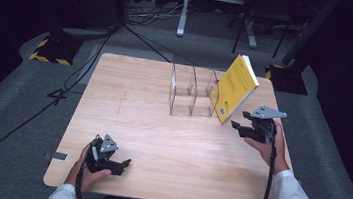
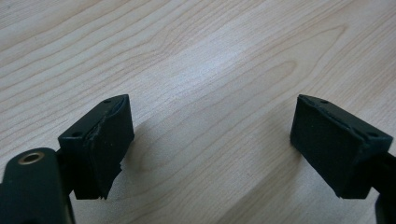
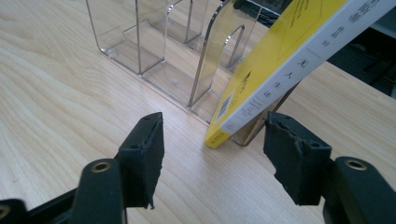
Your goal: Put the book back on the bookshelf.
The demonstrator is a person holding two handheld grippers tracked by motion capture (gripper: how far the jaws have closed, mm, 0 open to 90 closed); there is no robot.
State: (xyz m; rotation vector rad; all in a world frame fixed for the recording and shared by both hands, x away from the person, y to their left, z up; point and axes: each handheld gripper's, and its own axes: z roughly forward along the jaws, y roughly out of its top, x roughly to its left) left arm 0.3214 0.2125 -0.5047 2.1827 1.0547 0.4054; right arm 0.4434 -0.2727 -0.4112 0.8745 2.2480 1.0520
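Book (image 1: pixel 236 88): yellow, tilted, leaning on the right end of the clear rack (image 1: pixel 192 94), lower corner on the counter (image 1: pixel 158 153) | right claw (image 1: pixel 241 128): spread, just short of the book's corner, not touching | left claw (image 1: pixel 119 166): spread, holding nothing, low over bare counter at near-left edge

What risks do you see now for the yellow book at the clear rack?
The yellow book leans tilted against the end of the clear acrylic rack, one corner on the table; it may slide or tip over. The right gripper is open, its pads beside the book's corner, so a small nudge might topple it.
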